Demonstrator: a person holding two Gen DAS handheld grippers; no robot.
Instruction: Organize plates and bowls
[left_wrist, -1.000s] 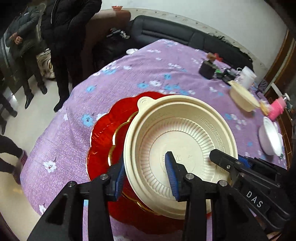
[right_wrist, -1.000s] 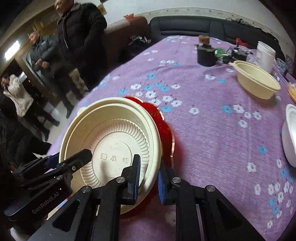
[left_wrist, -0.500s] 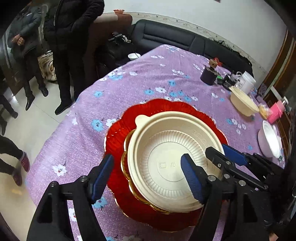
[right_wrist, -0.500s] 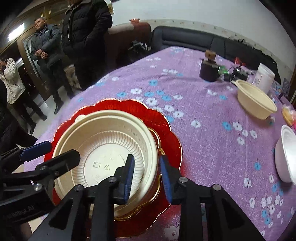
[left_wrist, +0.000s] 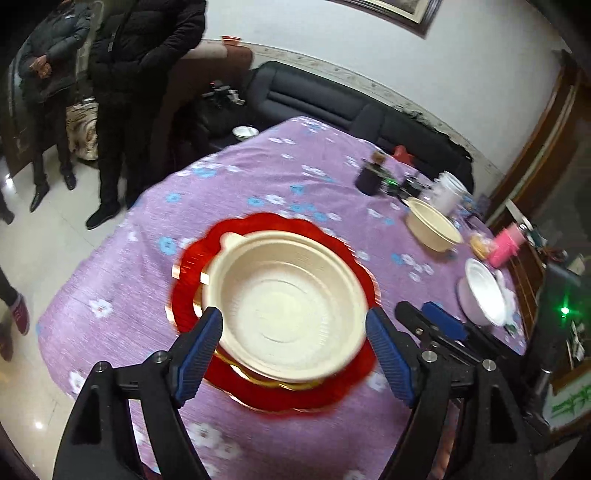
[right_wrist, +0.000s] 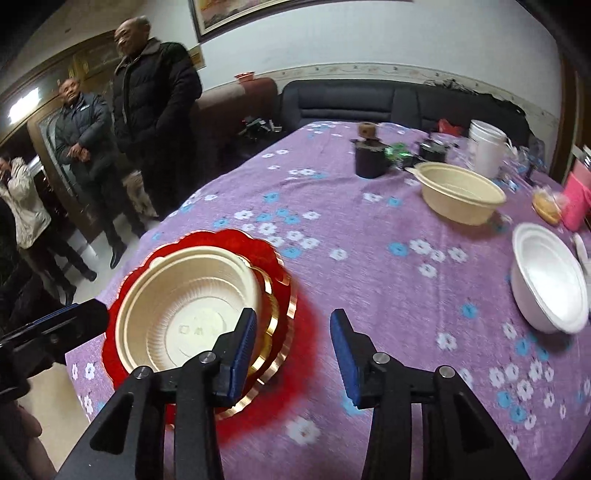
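A cream plastic bowl (left_wrist: 284, 306) sits on a red scalloped plate with gold rim (left_wrist: 258, 225) on the purple flowered tablecloth (left_wrist: 258, 173). My left gripper (left_wrist: 295, 354) is open and empty, drawn back above the bowl's near edge. In the right wrist view the bowl (right_wrist: 184, 302) and red plate (right_wrist: 236, 240) lie at lower left. My right gripper (right_wrist: 293, 350) is open and empty, just right of the plate. A second cream bowl (right_wrist: 460, 192) and a white bowl (right_wrist: 548, 284) stand apart on the right; they also show in the left wrist view as cream bowl (left_wrist: 432, 223) and white bowl (left_wrist: 484, 295).
A dark jar (right_wrist: 369, 158), a white tub (right_wrist: 484, 147), a pink object (right_wrist: 578, 201) and small clutter stand at the table's far right. Several people (right_wrist: 155, 110) stand on the floor left of the table. A black sofa (right_wrist: 369, 103) runs behind it.
Both grippers let go of the cream bowl, opened wide and drew back and up. The bowl now rests on the red plate.
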